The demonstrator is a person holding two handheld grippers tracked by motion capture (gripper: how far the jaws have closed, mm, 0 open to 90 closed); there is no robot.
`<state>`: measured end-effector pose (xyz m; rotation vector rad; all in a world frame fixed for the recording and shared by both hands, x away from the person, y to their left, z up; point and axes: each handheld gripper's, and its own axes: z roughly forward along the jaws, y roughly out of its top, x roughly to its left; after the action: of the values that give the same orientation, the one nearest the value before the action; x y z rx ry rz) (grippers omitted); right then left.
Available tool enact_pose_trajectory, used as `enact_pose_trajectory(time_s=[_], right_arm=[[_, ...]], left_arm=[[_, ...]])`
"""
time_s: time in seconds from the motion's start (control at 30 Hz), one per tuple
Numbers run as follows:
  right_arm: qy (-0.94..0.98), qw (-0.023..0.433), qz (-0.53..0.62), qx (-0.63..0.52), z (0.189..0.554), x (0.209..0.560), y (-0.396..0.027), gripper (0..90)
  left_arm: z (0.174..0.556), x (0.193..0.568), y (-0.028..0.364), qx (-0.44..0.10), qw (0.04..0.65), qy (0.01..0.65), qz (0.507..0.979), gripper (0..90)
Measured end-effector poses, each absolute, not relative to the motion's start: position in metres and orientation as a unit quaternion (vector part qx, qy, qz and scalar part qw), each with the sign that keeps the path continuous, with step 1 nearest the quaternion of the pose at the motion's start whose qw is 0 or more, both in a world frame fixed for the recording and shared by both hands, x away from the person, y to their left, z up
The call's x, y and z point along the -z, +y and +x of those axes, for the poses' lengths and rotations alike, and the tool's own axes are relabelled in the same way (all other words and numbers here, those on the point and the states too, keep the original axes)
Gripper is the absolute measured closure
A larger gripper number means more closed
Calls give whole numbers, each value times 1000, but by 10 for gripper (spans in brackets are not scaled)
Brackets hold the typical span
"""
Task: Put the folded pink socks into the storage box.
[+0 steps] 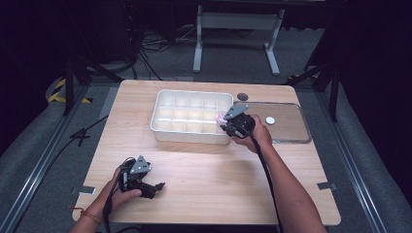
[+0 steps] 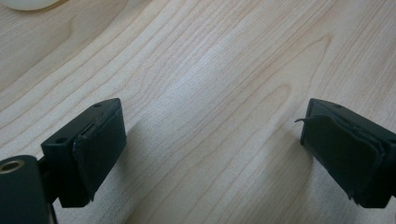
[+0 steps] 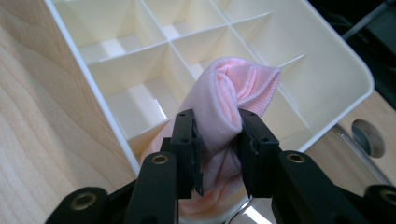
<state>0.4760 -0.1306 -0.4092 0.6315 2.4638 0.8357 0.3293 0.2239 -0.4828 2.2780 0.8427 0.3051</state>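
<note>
On the table [image 1: 204,170] stands the white tray [image 1: 192,117] of compartments. The right gripper [image 3: 217,140] is at its near right corner, jaws clamped on a rolled pink cloth [image 3: 233,98] whose long axis points forward and down over a corner compartment. The left gripper [image 2: 212,154] rests well apart, jaws wide and empty.

Black tongs [image 3: 218,154], brass-coloured screws, grey three-cornered top plates, black trailing cables; orange wristband [image 1: 91,215].
</note>
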Motion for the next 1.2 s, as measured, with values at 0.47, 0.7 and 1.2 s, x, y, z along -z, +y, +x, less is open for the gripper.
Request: enact_pose_trajectory(time_s=[0.47, 0.7, 1.2], right_arm=[[923, 174, 229, -257, 493, 407, -126, 702], [929, 152, 234, -244, 499, 408, -125, 702], [938, 132, 235, -220, 505, 410, -122, 700]], left_arm=[[329, 483, 224, -117, 340, 324, 875, 70], [329, 483, 224, -117, 340, 324, 875, 70], [329, 483, 224, -119, 340, 323, 875, 70]])
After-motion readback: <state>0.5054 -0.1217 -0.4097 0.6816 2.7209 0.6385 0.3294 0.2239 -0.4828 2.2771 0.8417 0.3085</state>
